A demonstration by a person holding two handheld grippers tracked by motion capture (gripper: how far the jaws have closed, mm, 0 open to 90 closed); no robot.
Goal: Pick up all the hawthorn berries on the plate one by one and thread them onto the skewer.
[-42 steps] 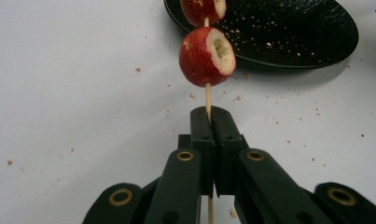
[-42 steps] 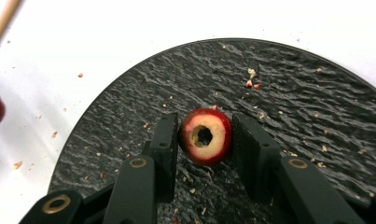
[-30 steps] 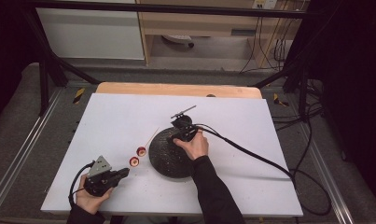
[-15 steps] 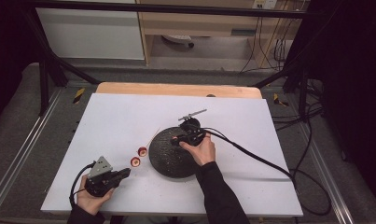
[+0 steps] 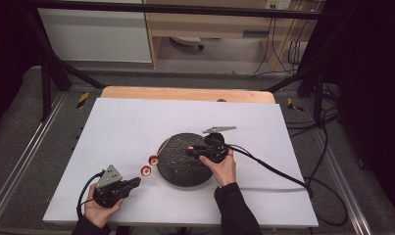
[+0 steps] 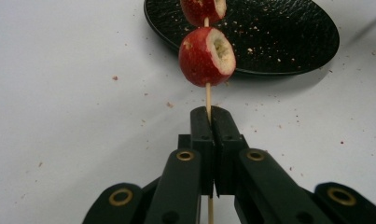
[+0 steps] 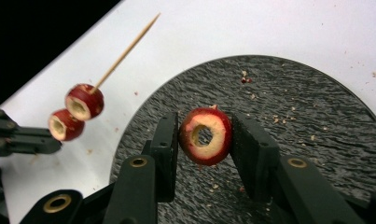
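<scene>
Now the left gripper [image 5: 135, 182] sits near the front left corner of the white table [image 5: 116, 127], and its jaws are pressed tightly together on a thin wooden skewer [image 6: 207, 95]. In the left gripper view the stick comes out between the two black jaws and goes up through two red fruit pieces. The nearer fruit piece [image 6: 206, 57] is cored, with a pale hollow showing on its cut side, and the second fruit piece [image 6: 203, 10] sits just beyond it on the same stick, partly cut off by the top edge of the picture. From the high view both pieces are seen just left of the black plate [image 5: 178, 169], close to its rim but not on it.

The right gripper [image 5: 191, 151] is over the plate and is grasping a third fruit ring [image 7: 205, 136]. In the right gripper view this ring is held between the two jaws, which touch it on both sides, and the round hole in its pale middle faces the camera. Its red skin shows around the edge. Small crumbs lie scattered on the dark, rough surface of the plate below it. In that same view the sharp free end of the skewer points up and away past the two threaded pieces.
</scene>
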